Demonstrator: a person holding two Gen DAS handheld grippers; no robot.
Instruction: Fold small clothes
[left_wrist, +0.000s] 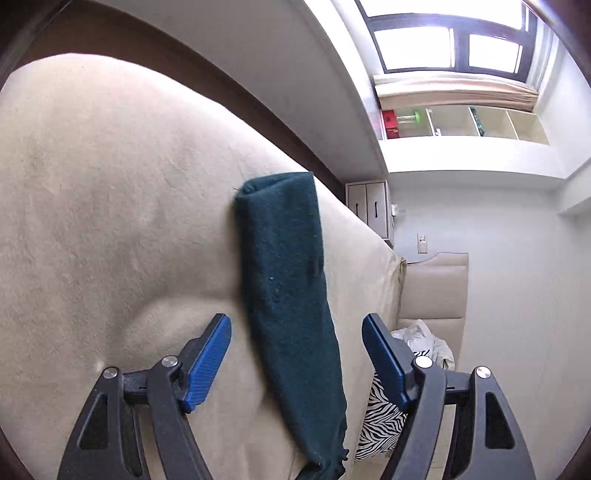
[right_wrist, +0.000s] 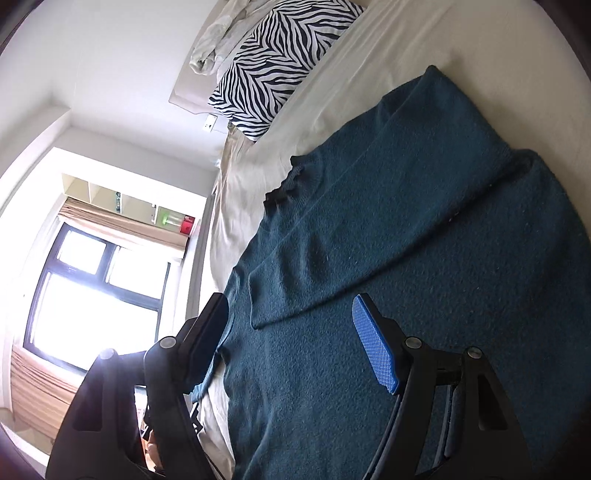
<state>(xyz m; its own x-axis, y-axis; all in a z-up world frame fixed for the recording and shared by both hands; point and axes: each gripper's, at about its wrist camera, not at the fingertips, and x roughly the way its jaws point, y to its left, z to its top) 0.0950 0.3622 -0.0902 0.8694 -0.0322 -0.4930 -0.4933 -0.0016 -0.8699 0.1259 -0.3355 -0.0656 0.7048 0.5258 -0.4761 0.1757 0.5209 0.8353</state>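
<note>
Sweater (right_wrist: 424, 258) flat on bed (left_wrist: 110, 184), sleeve folded across body; left gripper (left_wrist: 297, 358) agape, straddling sleeve; right gripper (right_wrist: 291, 336) agape, empty; risk: one-layer pinch undoes fold.

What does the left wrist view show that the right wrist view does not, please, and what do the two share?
Only the left wrist view shows the white drawer cabinet by the wall and a long folded strip of the teal sweater running between the open left gripper.

Only the right wrist view shows the sweater's broad body, its sleeve folded across it, and the open right gripper above it.

Both show the cream bed, zebra pillow, window and shelf.
</note>
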